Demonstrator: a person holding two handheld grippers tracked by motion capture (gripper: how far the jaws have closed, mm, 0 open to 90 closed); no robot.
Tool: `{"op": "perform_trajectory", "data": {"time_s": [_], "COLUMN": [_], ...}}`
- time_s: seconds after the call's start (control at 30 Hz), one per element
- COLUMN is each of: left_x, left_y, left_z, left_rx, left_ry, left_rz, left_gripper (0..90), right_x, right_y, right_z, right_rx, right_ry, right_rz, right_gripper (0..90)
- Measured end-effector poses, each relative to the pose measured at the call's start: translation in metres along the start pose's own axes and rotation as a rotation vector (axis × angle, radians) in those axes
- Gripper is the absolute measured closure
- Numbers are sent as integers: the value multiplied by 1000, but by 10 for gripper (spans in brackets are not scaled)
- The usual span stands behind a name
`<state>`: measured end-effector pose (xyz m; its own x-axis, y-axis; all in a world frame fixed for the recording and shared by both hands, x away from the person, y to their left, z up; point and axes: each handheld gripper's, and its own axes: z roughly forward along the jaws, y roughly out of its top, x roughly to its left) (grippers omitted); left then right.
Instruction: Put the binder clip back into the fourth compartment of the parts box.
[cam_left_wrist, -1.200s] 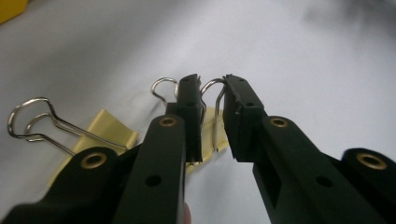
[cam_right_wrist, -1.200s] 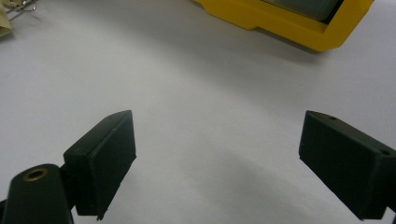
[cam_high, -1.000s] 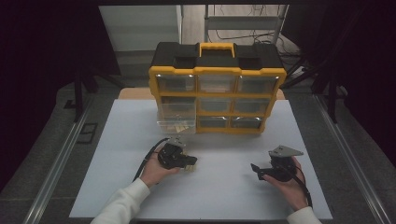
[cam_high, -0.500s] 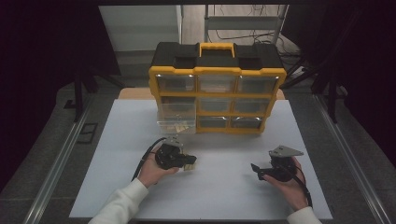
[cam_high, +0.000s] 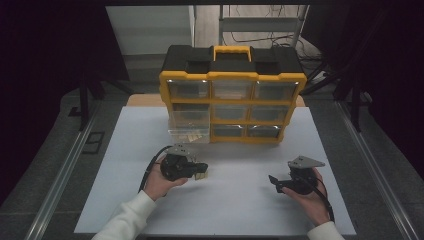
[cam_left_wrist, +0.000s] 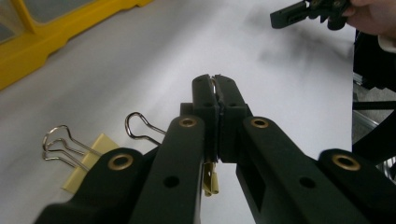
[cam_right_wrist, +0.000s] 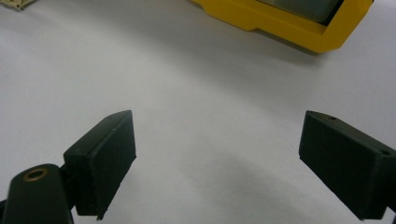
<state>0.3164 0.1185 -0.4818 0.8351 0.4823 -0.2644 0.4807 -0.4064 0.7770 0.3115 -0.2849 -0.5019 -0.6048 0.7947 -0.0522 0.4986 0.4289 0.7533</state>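
Left hand-held gripper (cam_left_wrist: 215, 88) is clamped tight on the wire handle of a yellow binder clip (cam_left_wrist: 211, 181), whose body hangs just under the jaws, and another yellow binder clip (cam_left_wrist: 86, 158) lies on the white surface (cam_high: 240, 200) right beside it on its left. Out ahead of both sits the yellow organizer (cam_high: 232, 95), with one clear drawer (cam_high: 189, 127) pulled out on the left gripper's side. Right hand-held gripper (cam_right_wrist: 219, 158) just hovers over bare surface, jaws wide apart and holding nothing.
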Motion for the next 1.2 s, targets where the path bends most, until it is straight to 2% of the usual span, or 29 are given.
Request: {"op": "perform_trajectory", "data": {"time_s": [0.33, 0.73, 1.2], "left_x": [-5, -14, -18], "left_y": [5, 18, 25], "left_z": [-15, -42, -54], "left_rx": [-63, -180, -231], "left_ry": [-2, -7, -17], "left_rz": [18, 36, 48], "left_gripper": [887, 886, 887], "right_x": [0, 0, 0], "right_y": [0, 0, 0], "right_z": [0, 1, 1], "right_rx": [1, 3, 3], "right_ry": [0, -4, -5], "right_rz": [0, -2, -1], "right_gripper": [116, 116, 116]}}
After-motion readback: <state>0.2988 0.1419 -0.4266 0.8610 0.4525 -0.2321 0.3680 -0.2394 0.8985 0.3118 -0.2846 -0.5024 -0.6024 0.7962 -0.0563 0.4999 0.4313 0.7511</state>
